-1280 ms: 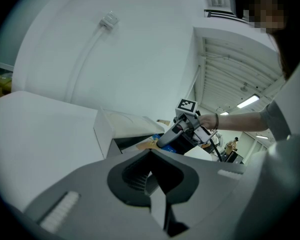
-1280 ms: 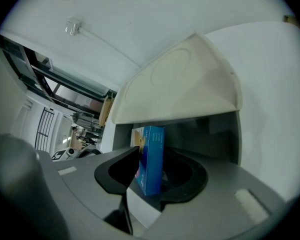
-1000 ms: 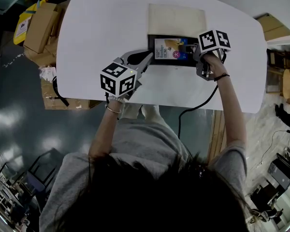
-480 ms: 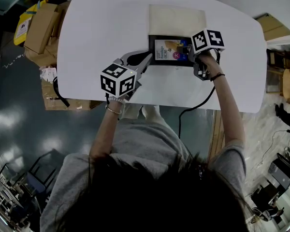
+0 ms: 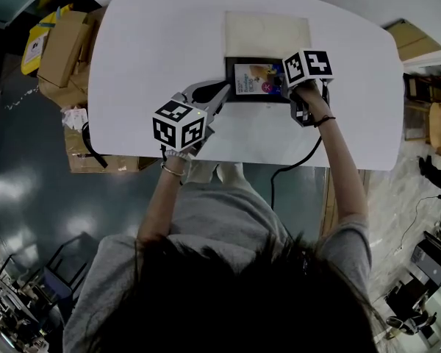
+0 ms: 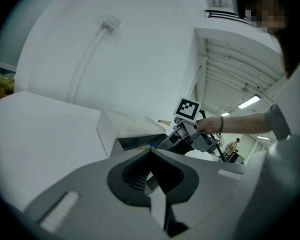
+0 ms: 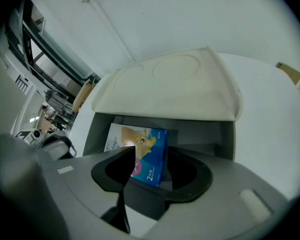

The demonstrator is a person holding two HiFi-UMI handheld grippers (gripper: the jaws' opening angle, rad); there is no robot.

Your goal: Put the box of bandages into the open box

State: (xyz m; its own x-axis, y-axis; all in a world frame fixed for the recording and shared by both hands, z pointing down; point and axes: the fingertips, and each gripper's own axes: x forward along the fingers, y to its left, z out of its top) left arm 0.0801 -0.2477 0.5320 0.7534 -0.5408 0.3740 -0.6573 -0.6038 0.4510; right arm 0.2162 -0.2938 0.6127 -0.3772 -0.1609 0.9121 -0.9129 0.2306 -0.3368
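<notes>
**A:** Head view first: where is the box of bandages?

**B:** It lies inside the open box, right at the right gripper tips. The left gripper has its tips close by that box's left wall.

**A:** Left gripper view?

**B:** The jaws are together with nothing between them. The open box stands just beyond the tips.

**A:** Right gripper view?

**B:** The jaws stand wide and have just been opening. The bandages show between them, down in the box, with the pads off them. The cream lid lies beyond.
</notes>
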